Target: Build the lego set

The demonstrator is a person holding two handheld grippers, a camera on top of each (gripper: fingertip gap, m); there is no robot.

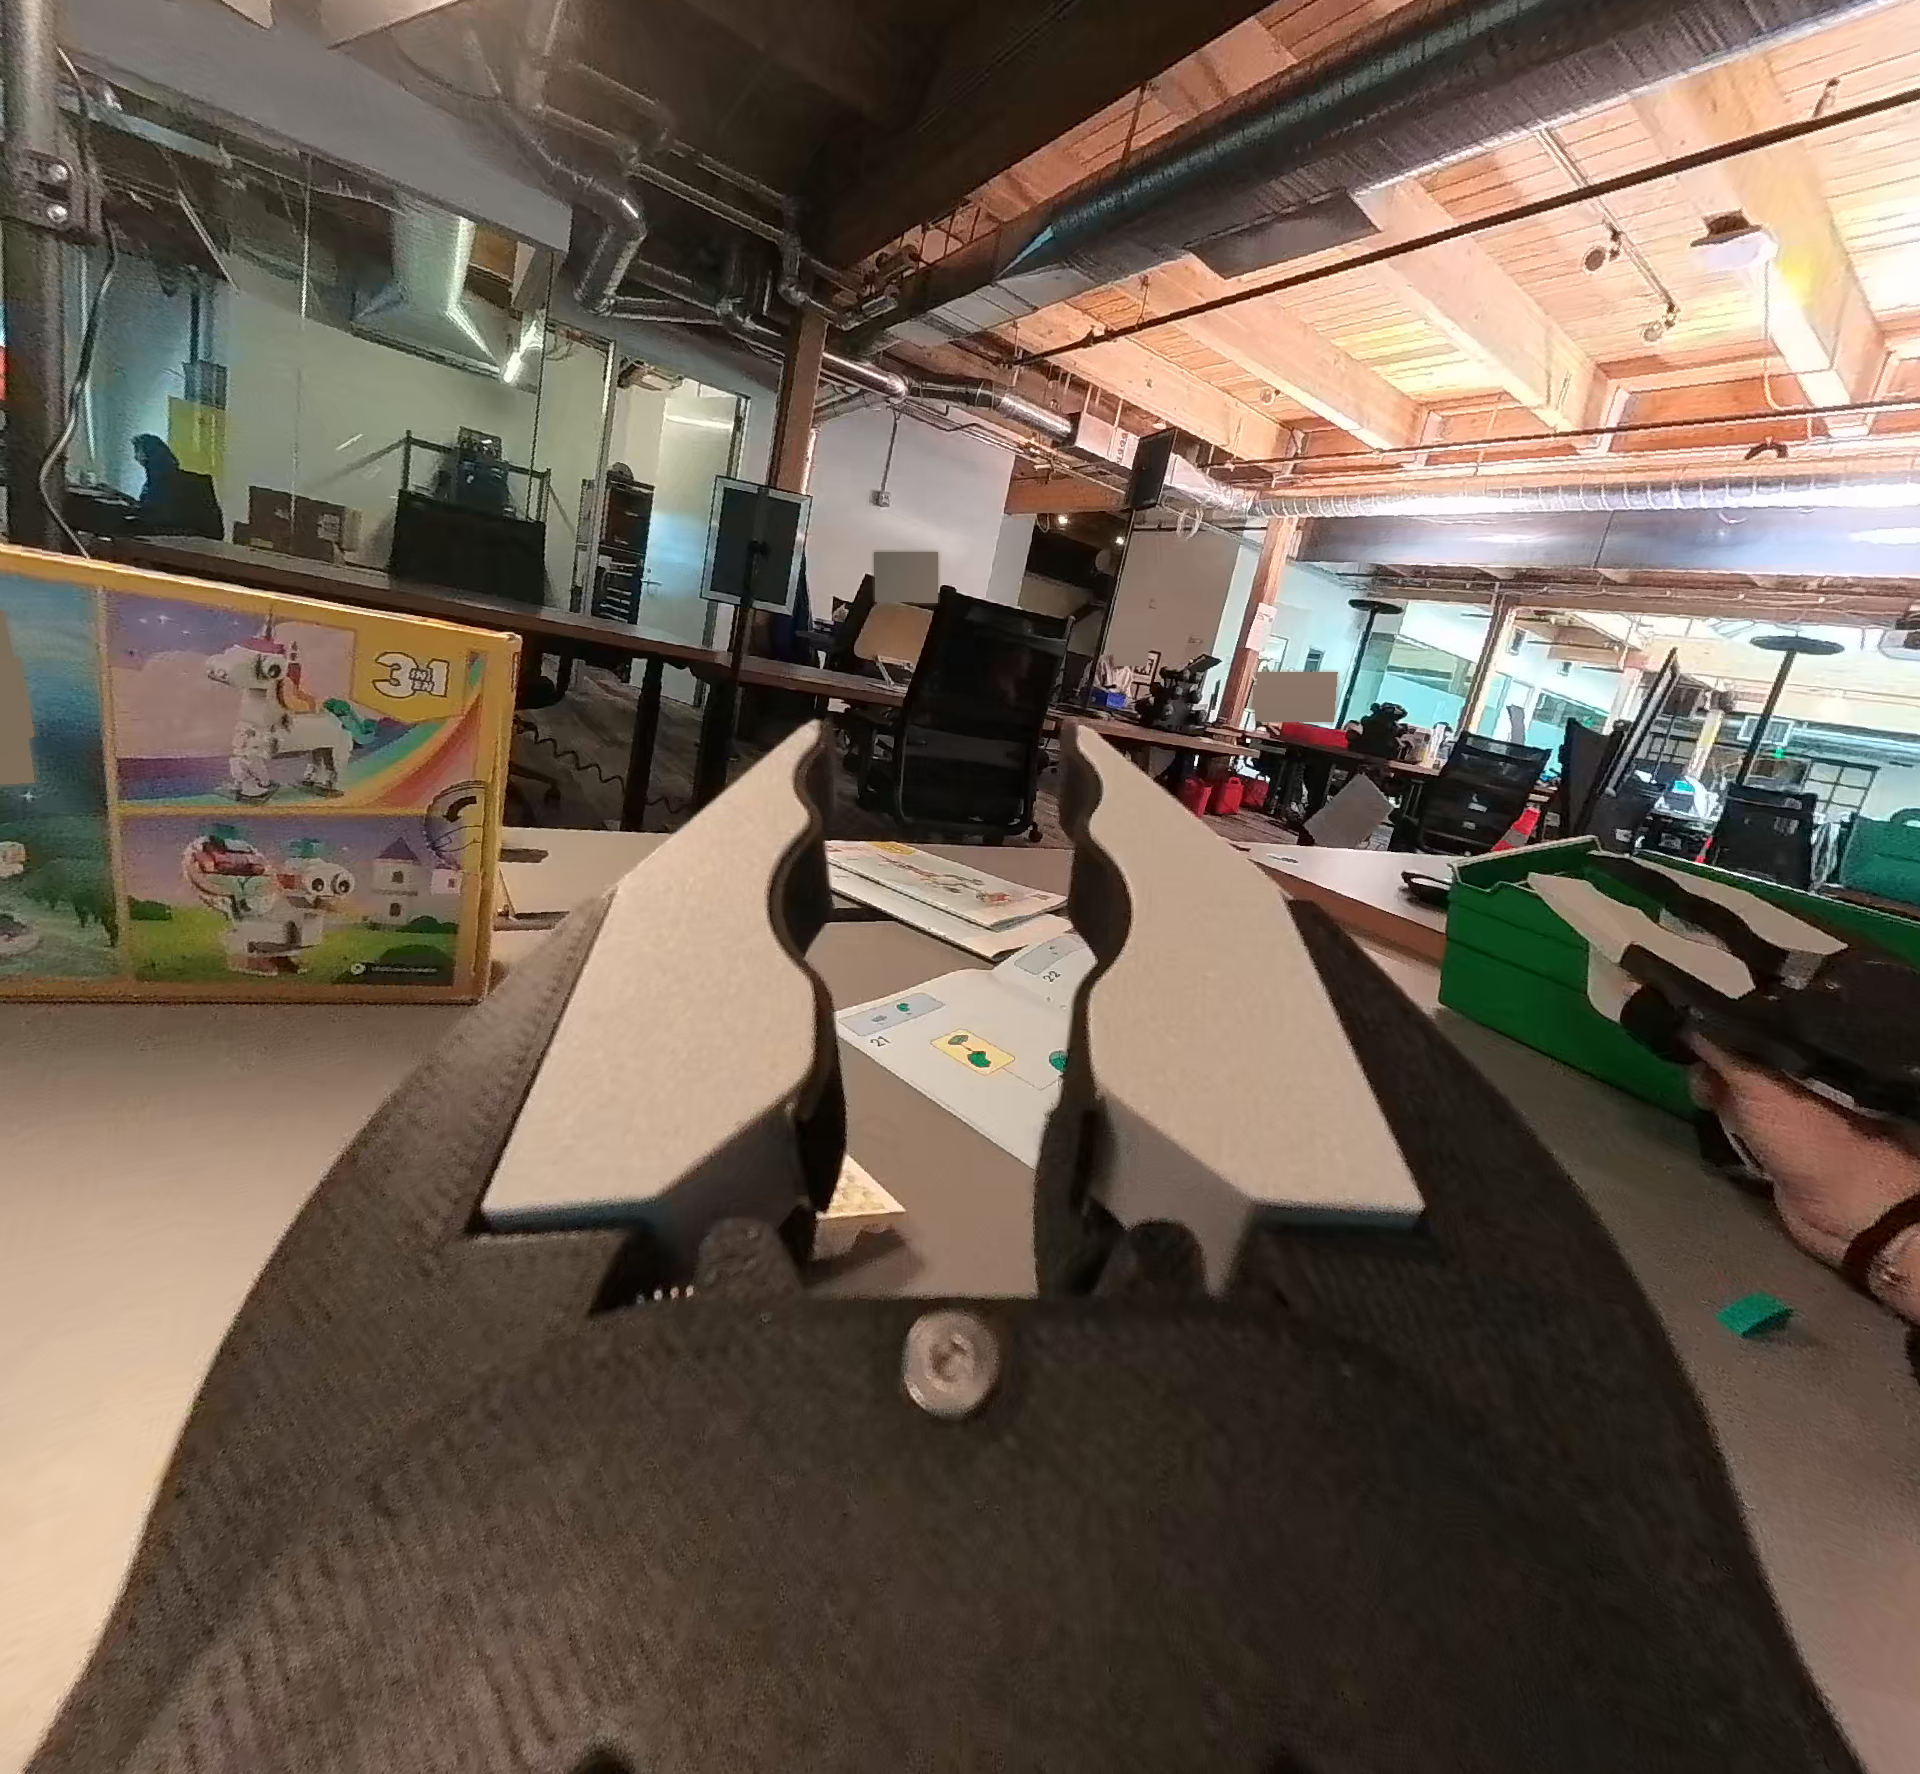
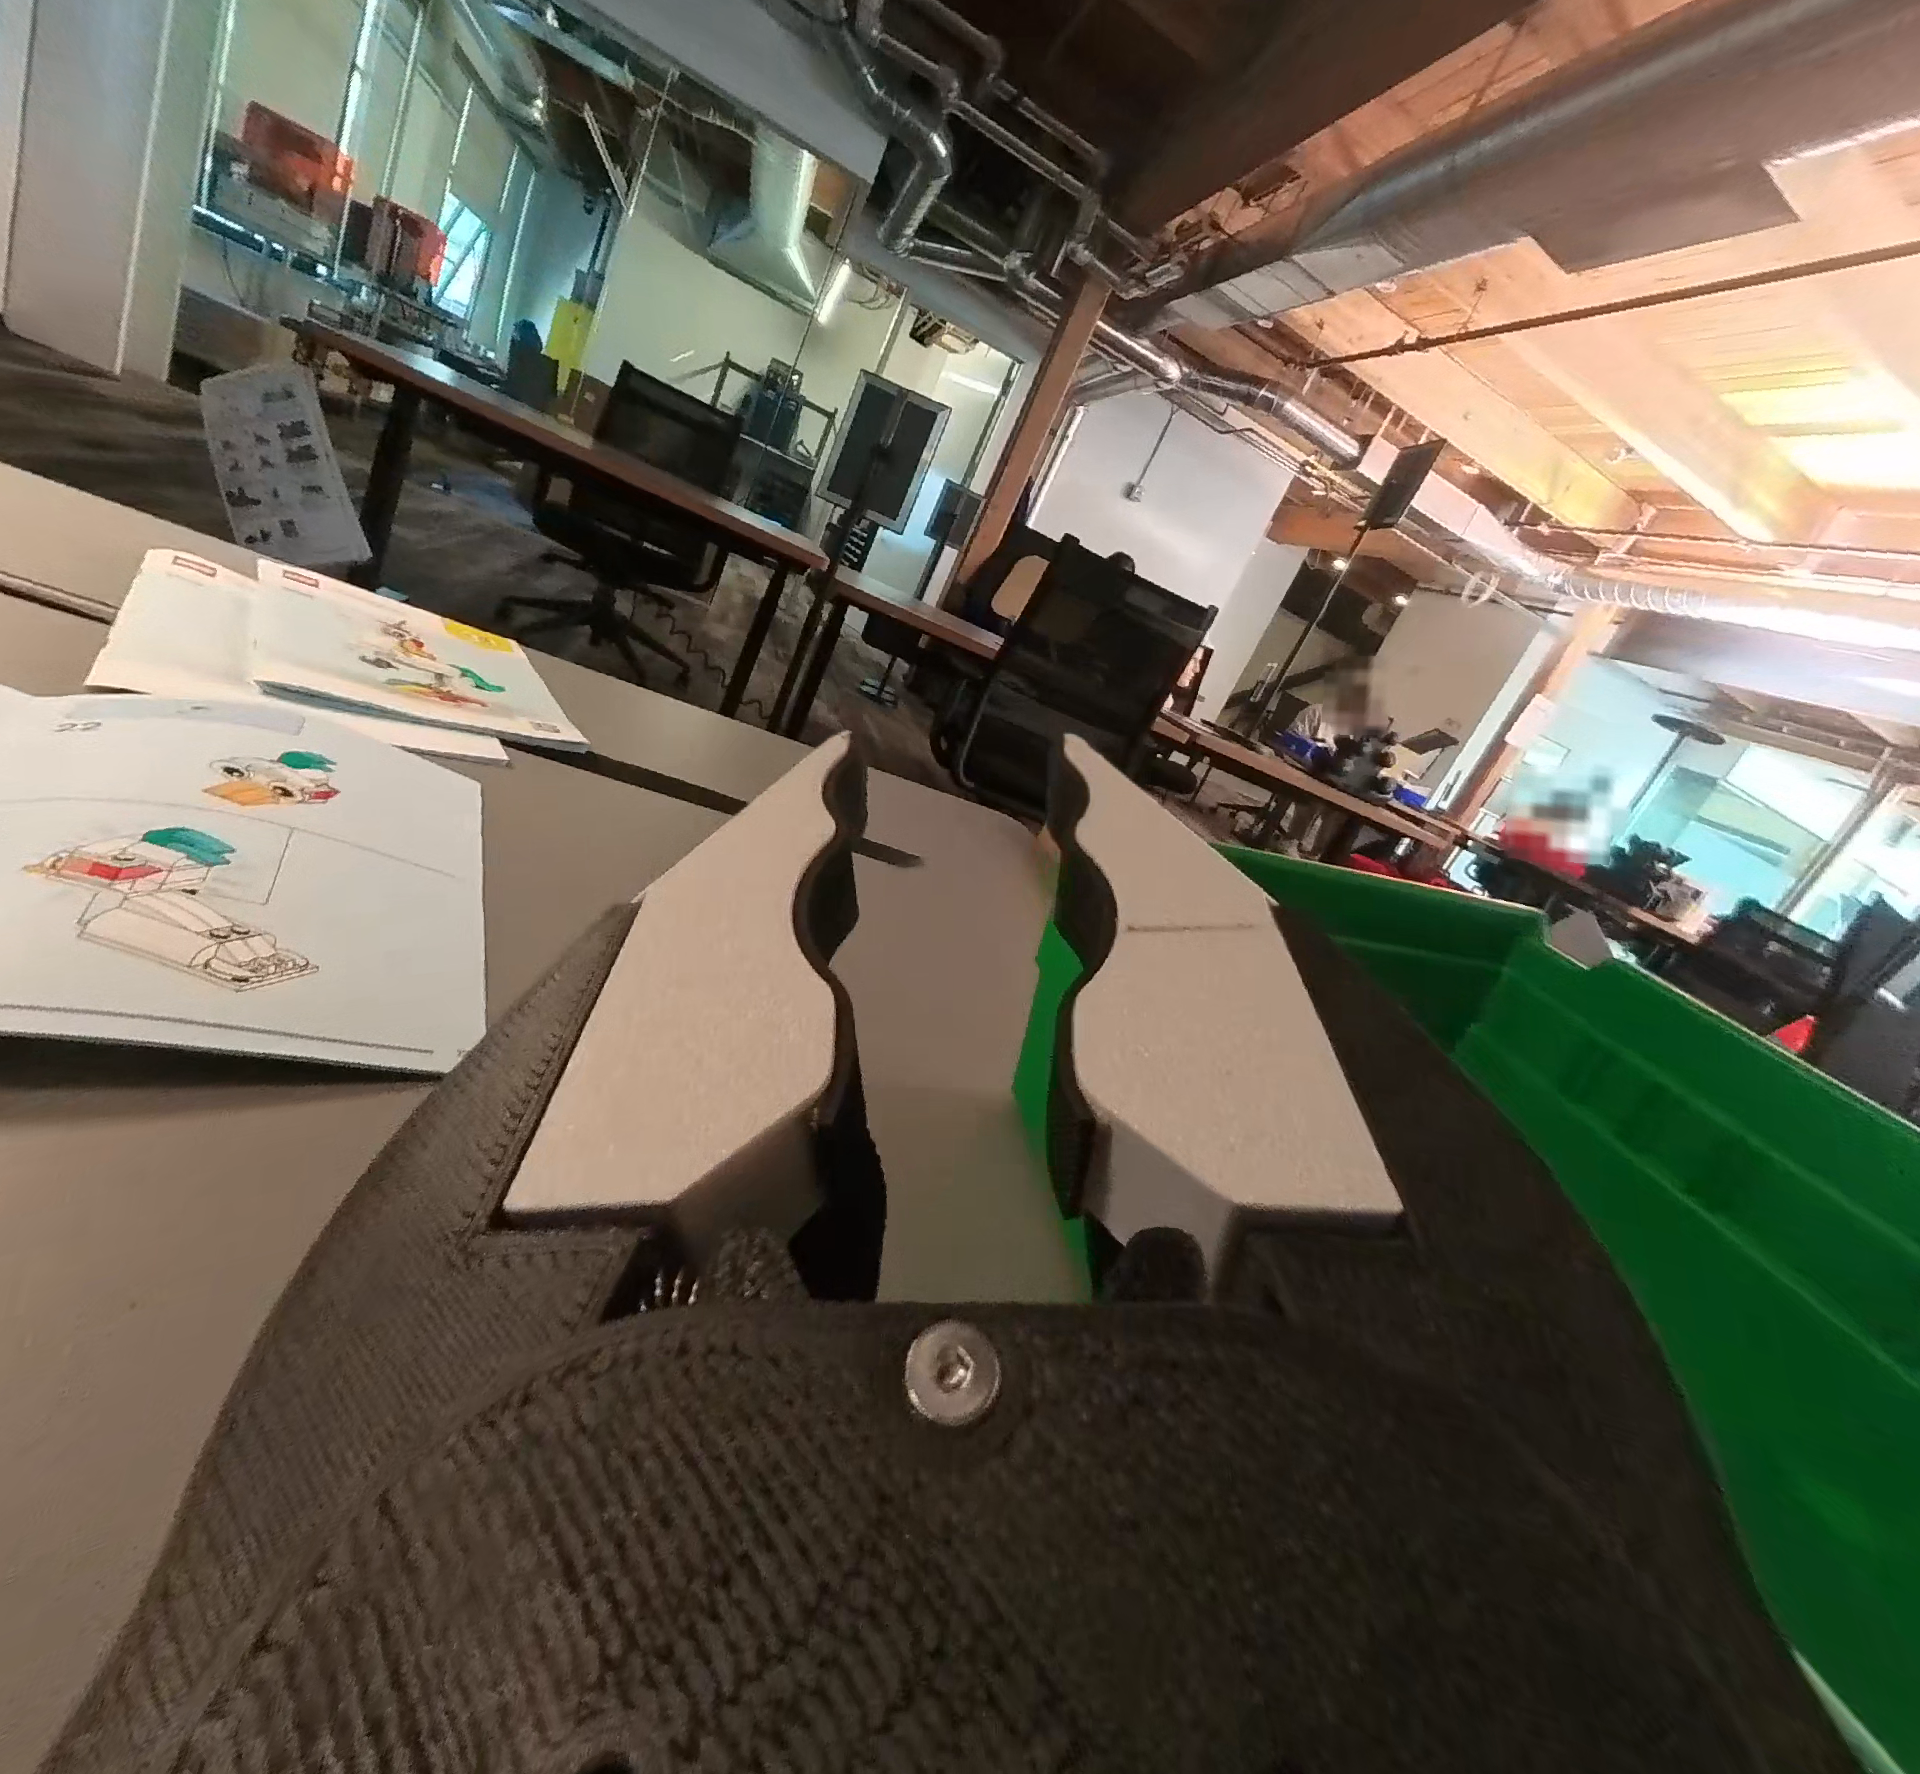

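My left gripper (image 1: pixel 948 748) is open and empty, low over the table. The open instruction booklet (image 1: pixel 966 1038) lies just past its fingers. A small tan Lego piece (image 1: pixel 857 1205) shows on the table under the base of the left finger. A small green Lego piece (image 1: pixel 1756 1317) lies on the table to the right. My right gripper (image 2: pixel 956 758) is open and empty, right beside the green tray (image 2: pixel 1662 1153). It also shows in the left wrist view (image 1: pixel 1683 935), held by a hand (image 1: pixel 1787 1174) at the tray (image 1: pixel 1527 976). The open booklet (image 2: pixel 239 872) lies to its left.
The yellow Lego box (image 1: pixel 260 789) stands upright at the left of the table. A closed booklet (image 1: pixel 935 883) (image 2: pixel 416 664) lies beyond the open one. A printed sheet (image 2: pixel 281 457) stands at the far left. Office desks and chairs lie beyond the table edge. Spacing between my two grippers at the tips: around 40 cm.
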